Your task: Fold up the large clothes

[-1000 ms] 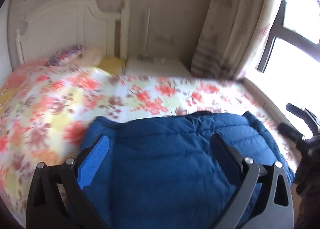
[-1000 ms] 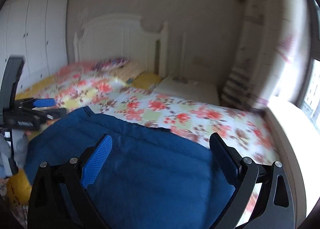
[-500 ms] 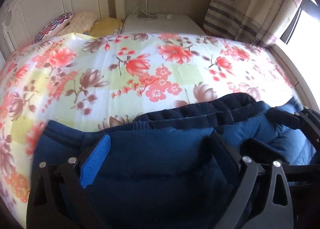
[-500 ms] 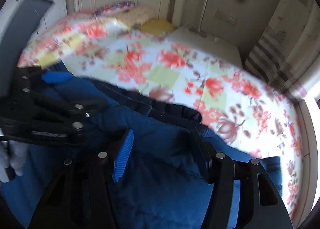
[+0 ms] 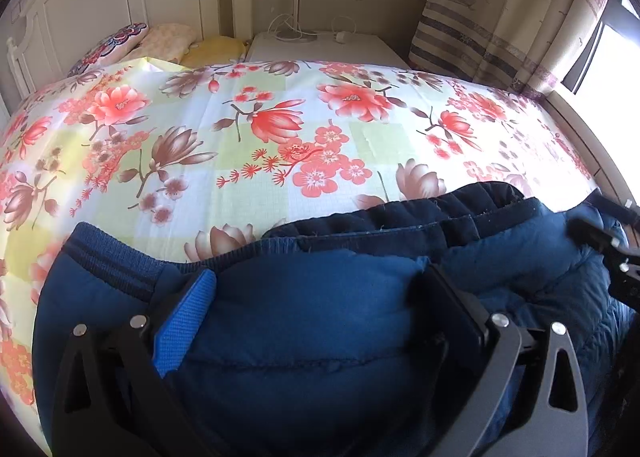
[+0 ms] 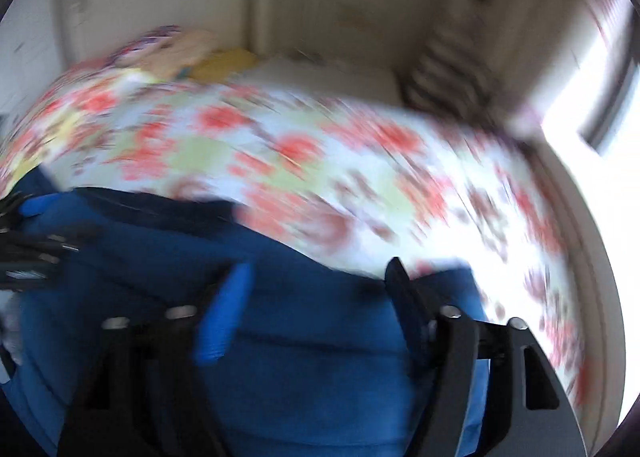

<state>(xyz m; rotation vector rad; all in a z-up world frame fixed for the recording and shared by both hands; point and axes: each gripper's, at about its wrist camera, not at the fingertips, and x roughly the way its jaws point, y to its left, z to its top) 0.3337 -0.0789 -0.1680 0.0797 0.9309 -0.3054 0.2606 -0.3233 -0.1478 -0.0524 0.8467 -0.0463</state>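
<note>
A large blue padded jacket (image 5: 312, 317) lies on the near part of a bed with a floral sheet (image 5: 256, 129). Its dark ribbed collar and hem (image 5: 420, 217) lie along its far edge. My left gripper (image 5: 320, 289) is open, its fingers pressed down on either side of a puffy fold of the jacket. My right gripper (image 6: 320, 281) is open over the jacket (image 6: 312, 357); that view is blurred by motion. The right gripper also shows at the right edge of the left wrist view (image 5: 612, 241), and the left gripper at the left edge of the right wrist view (image 6: 36, 241).
A white headboard (image 5: 120, 5) and pillows (image 5: 168, 45) stand at the far left of the bed. A white bedside cabinet (image 5: 320, 45) with cables is behind it. A striped curtain (image 5: 500, 17) and a bright window (image 5: 612, 53) are at the right.
Both grippers have dropped from above the bed down onto the jacket. The right gripper narrowed its opening half a second ago and is still moving, to the right.
</note>
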